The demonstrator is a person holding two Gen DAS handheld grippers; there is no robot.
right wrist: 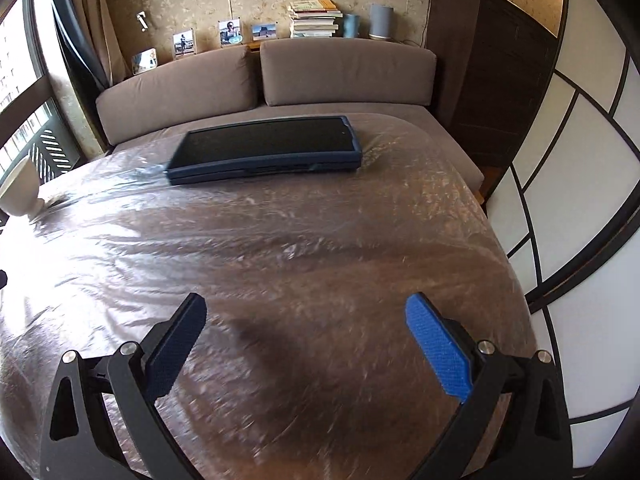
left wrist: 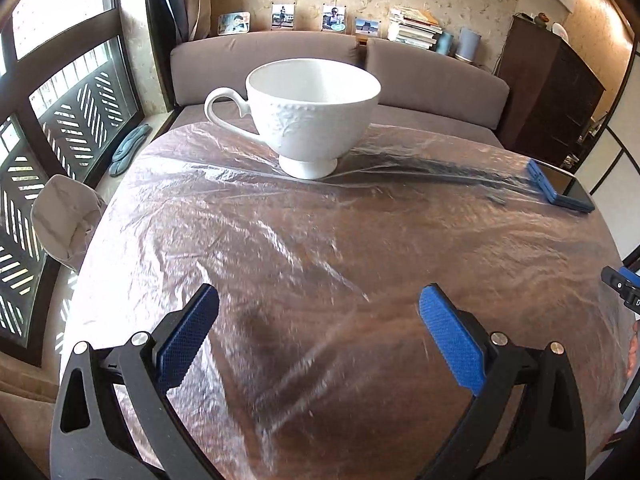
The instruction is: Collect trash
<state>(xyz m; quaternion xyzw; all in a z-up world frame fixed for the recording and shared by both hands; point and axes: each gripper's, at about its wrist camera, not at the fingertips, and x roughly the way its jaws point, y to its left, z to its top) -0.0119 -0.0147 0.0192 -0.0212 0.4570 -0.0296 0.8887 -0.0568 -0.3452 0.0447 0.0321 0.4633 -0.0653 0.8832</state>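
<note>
A crinkled clear plastic sheet [left wrist: 280,240] covers the round wooden table [right wrist: 280,240]. A white footed teacup [left wrist: 308,116] stands on it at the far side; its base shows at the left edge of the right wrist view [right wrist: 20,192]. My left gripper [left wrist: 318,306] hovers open over the sheet, well short of the cup, nothing between its fingers. My right gripper [right wrist: 306,312] is open too, above the sheet, with a dark phone in a blue case [right wrist: 264,148] lying farther ahead. No loose scrap of trash shows in either view.
The phone [left wrist: 560,190] lies near the table's right edge in the left wrist view. A grey sofa [left wrist: 420,80] runs behind the table, with photos and books on its ledge. A pale chair back [left wrist: 64,220] stands left. A dark cabinet [right wrist: 492,72] and panelled screen are right.
</note>
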